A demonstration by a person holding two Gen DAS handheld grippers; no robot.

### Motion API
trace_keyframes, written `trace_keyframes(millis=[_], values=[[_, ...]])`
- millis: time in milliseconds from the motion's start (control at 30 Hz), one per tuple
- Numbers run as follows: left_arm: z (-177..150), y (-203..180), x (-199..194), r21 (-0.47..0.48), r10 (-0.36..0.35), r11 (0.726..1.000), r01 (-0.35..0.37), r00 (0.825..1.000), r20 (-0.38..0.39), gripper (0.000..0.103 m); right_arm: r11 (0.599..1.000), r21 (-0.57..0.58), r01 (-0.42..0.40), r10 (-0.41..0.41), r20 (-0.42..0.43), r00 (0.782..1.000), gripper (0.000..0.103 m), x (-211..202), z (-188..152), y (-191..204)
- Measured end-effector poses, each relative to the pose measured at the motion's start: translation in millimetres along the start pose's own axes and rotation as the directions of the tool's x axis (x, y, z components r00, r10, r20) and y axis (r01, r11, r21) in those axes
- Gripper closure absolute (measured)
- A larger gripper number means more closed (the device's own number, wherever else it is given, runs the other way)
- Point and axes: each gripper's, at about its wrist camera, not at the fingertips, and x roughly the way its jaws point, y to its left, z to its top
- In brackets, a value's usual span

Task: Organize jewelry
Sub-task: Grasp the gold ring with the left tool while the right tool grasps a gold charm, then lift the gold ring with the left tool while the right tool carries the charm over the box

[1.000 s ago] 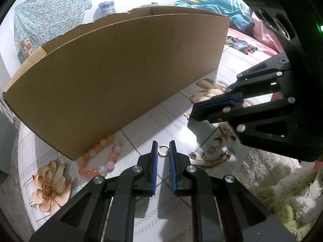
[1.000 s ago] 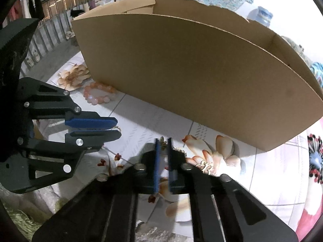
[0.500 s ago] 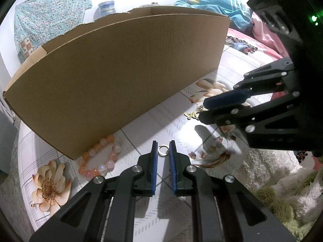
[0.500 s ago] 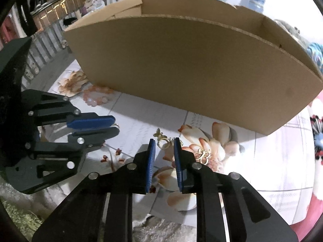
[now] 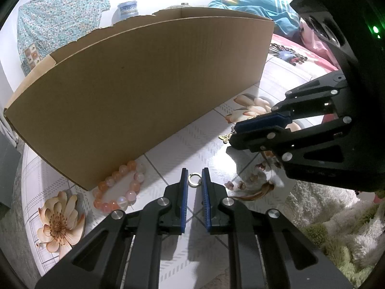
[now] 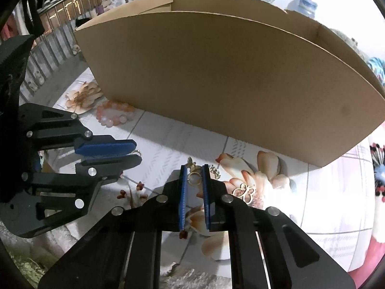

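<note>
My left gripper (image 5: 194, 177) is shut on a small gold ring (image 5: 194, 179), held between its blue pads just above the flowered tabletop. It also shows in the right wrist view (image 6: 125, 153). My right gripper (image 6: 194, 172) is shut on another gold ring (image 6: 194, 176) that has a small butterfly charm (image 6: 191, 161) on a chain; it also shows in the left wrist view (image 5: 237, 132). A pink and orange bead bracelet (image 5: 120, 187) lies against the foot of the cardboard box (image 5: 144, 77). A gold butterfly pendant (image 6: 245, 192) lies on the table right of my right gripper.
The tall open cardboard box (image 6: 228, 77) stands close behind both grippers. A shaggy rug (image 5: 336, 221) hangs past the table's near right edge. Bedding (image 5: 300, 48) lies beyond the box, and a railing (image 6: 60, 26) stands at the far left.
My right gripper has closed from slightly open onto the gold ring and charm and sits lower over the table. My left gripper stays still with its ring.
</note>
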Motion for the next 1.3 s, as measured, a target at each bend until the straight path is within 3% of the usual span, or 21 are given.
trace_keyframes(millis=[333, 633, 833, 933, 1067, 1233, 1300], values=[[1, 3, -5, -0.024, -0.024, 0.999, 0.025, 1.0, 0.009, 0.092, 0.999, 0.033, 0.001, -0.002, 0.047, 0.999, 0.093, -25, -1, -8], [1, 3, -32, -0.018, -0.048, 0.999, 0.049, 0.997, 0.059, 0.095, 0.998, 0.06, -0.034, 0.024, 0.151, 0.988, 0.093, -64, -5, -21], [-2, -1, -26, -0.018, -0.015, 1.0, 0.016, 1.0, 0.016, 0.094, 0.995, 0.075, -0.07, 0.057, 0.171, 0.984, 0.093, -64, -7, -20], [-4, 3, -20, -0.026, 0.002, 1.0, -0.002, 1.0, 0.004, 0.086, 0.993, 0.082, -0.081, 0.066, 0.17, 0.983, 0.093, -63, -12, -17], [-6, 7, -7, -0.017, 0.009, 1.0, -0.01, 1.0, -0.03, 0.087, 0.99, 0.098, -0.097, 0.078, 0.18, 0.981, 0.093, -65, -16, -15], [-3, 4, -3, 0.026, 0.002, 1.0, -0.002, 1.0, -0.015, 0.087, 0.987, 0.119, -0.109, 0.085, 0.191, 0.978, 0.093, -68, -19, -17], [-2, 3, -2, 0.035, -0.004, 0.999, 0.004, 1.0, -0.01, 0.092, 0.986, 0.126, -0.112, 0.086, 0.196, 0.977, 0.093, -68, -20, -18]])
